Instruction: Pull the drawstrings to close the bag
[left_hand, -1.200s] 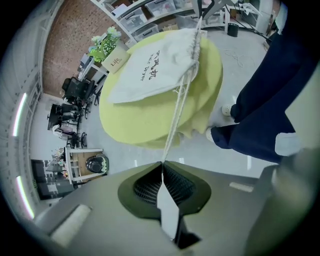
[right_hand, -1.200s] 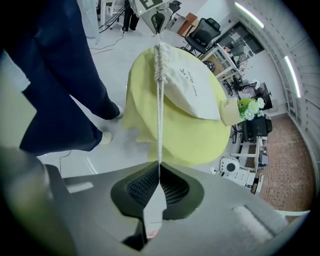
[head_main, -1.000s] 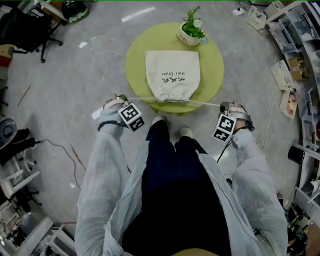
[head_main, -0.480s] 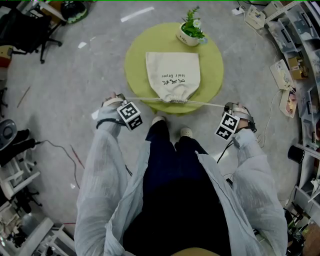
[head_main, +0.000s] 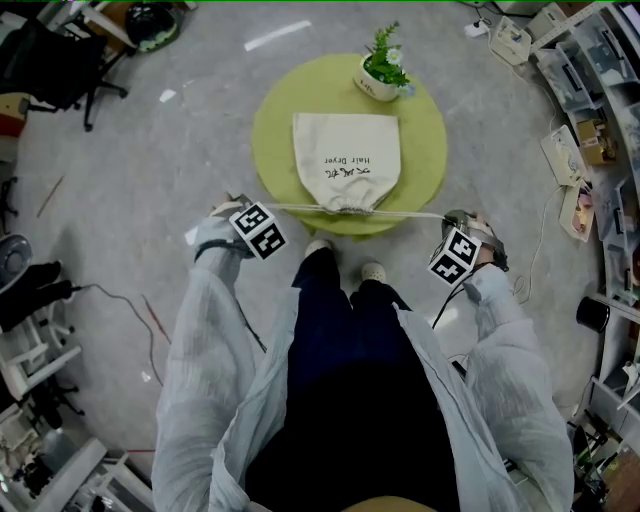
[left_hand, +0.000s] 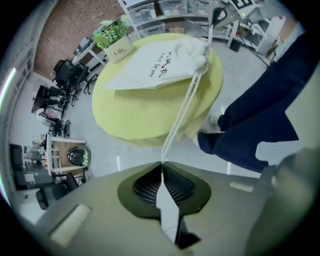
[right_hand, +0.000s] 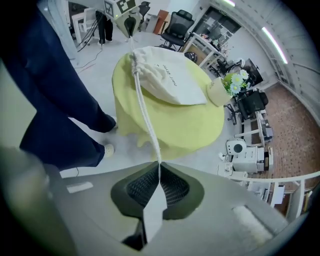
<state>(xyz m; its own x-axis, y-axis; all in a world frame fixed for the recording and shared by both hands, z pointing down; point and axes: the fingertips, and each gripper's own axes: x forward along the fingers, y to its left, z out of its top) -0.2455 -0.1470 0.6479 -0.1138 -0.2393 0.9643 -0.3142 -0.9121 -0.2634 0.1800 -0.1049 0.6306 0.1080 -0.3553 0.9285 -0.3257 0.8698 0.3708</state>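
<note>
Bag (head_main: 345, 158) lies on the round yellow table (head_main: 425, 120), its mouth gathered. Left gripper (left_hand: 161, 169) and right gripper (right_hand: 159, 169) each clamp a taut drawstring (head_main: 295, 208)

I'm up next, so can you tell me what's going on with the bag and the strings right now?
Left tool: shut on the left drawstring, which is pulled taut.
Right tool: shut on the right drawstring, also taut.
Bag: flat on the round green table, mouth at the near edge.
Done: the mouth looks gathered tight.
Left: maybe one last tug, then let go.
</note>
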